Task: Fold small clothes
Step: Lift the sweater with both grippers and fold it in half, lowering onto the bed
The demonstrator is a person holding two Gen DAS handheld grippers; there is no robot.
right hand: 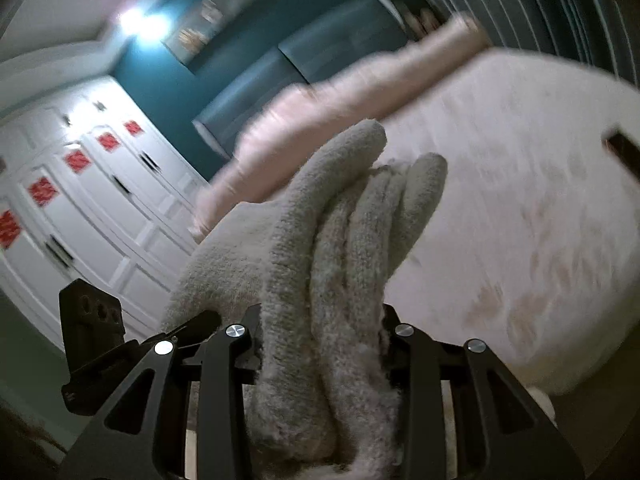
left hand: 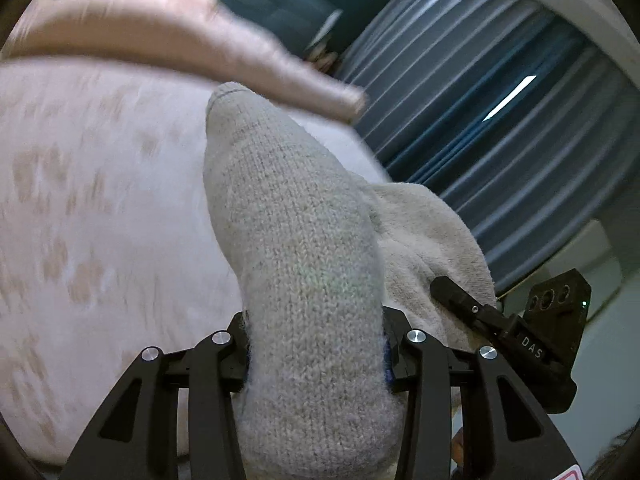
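1. Bed [left hand: 80,200]: a pale cover with faint tan markings fills the background of both wrist views. A pink pillow [left hand: 160,36] lies across its far edge. Both are blurred. Beyond them are blue curtains [left hand: 500,100], and white cupboard doors [right hand: 80,200] show in the right wrist view.

2. Sock [left hand: 296,248]: a grey knitted sock, raised clear of the bed. Its smooth knit face stands up in front of the left wrist camera; its fluffy inner side, bunched into several ridges, shows in the right wrist view [right hand: 340,248].

3. Progress (judgement): the sock is picked up and held at two points, but no flat, finished fold is visible. Aligning, folding and setting it down appear to remain.

4. Left gripper [left hand: 316,354]: narrowed, clamped on the sock, with knit bulging past both fingers. It points slightly downward toward the bed.

5. Right gripper [right hand: 320,348]: narrowed, clamped on the bunched fluffy part. It points slightly downward, close beside the left gripper; each shows at the edge of the other's view.
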